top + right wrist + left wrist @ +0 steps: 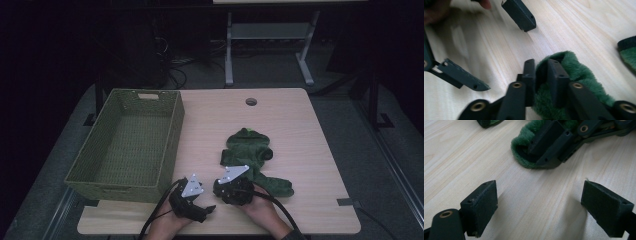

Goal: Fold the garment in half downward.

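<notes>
So the right gripper (231, 184) sits near the bottom middle of the high view, and it's pinched down on the near edge of the fuzzy green garment (251, 159). In the right gripper view you can see why I say that: the two black pads (556, 75) stand close together at the center-bottom of the frame with a fold of green plush (574, 72) squeezed between them. Grabbing it by an edge fold makes sense to me, since a floppy thing like that has no firm part to hold, and a hem gives the jaws something to bite.

The garment itself lies spread out on the wooden table (300, 130), right of center in the high view, with its top toward the table's far edge and one sleeve trailing toward the lower right. It's well apart from the green woven basket (100, 182), which stands on the left half of the table with nothing in it that I can see. My guess is that's where the garment is headed.

The left gripper (200, 207) hovers just beside the right one, bottom center-left of the high view, and its jaws stand wide apart over bare wood, nothing between them. Looks like it's parked close so it can take a second corner.
</notes>
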Demonstrator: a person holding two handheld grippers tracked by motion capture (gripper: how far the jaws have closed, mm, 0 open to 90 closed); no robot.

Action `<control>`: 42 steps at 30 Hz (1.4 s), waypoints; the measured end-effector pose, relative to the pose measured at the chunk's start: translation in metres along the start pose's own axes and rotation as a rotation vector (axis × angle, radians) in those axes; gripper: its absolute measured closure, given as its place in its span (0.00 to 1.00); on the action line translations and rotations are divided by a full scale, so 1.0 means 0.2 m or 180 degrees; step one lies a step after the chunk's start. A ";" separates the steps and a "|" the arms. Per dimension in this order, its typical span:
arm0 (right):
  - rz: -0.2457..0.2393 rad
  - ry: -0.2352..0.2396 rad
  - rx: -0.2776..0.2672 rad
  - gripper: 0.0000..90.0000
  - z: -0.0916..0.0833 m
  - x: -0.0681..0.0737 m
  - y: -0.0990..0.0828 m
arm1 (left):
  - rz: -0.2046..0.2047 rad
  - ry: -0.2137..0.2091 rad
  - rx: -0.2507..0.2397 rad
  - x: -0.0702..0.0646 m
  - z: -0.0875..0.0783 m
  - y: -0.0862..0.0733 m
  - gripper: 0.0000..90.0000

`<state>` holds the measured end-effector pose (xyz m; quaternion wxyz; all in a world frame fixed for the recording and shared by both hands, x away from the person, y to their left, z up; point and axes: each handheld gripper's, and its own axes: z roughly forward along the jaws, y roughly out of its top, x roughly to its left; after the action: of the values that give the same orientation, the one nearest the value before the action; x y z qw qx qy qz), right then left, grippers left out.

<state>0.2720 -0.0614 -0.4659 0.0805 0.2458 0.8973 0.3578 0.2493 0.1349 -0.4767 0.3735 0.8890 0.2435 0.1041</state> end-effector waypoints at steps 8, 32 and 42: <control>0.0107 0.0379 -0.0020 0.96 0.00 -0.02 0.00 | 0.0006 -0.0008 -0.0002 0.00 0.00 0.00 0.14; 0.0472 0.0171 -0.0736 0.94 -0.43 -0.21 -0.10 | -0.0020 -0.0006 -0.0014 0.00 0.00 0.00 0.14; 0.0615 -0.0130 -0.0594 0.92 -0.48 -0.30 -0.24 | -0.0009 -0.0013 -0.0004 0.00 0.00 0.00 0.14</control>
<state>0.2759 -0.1783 -0.4303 0.0864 0.3298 0.8304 0.4407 0.2493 0.1347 -0.4769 0.3747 0.8887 0.2440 0.1019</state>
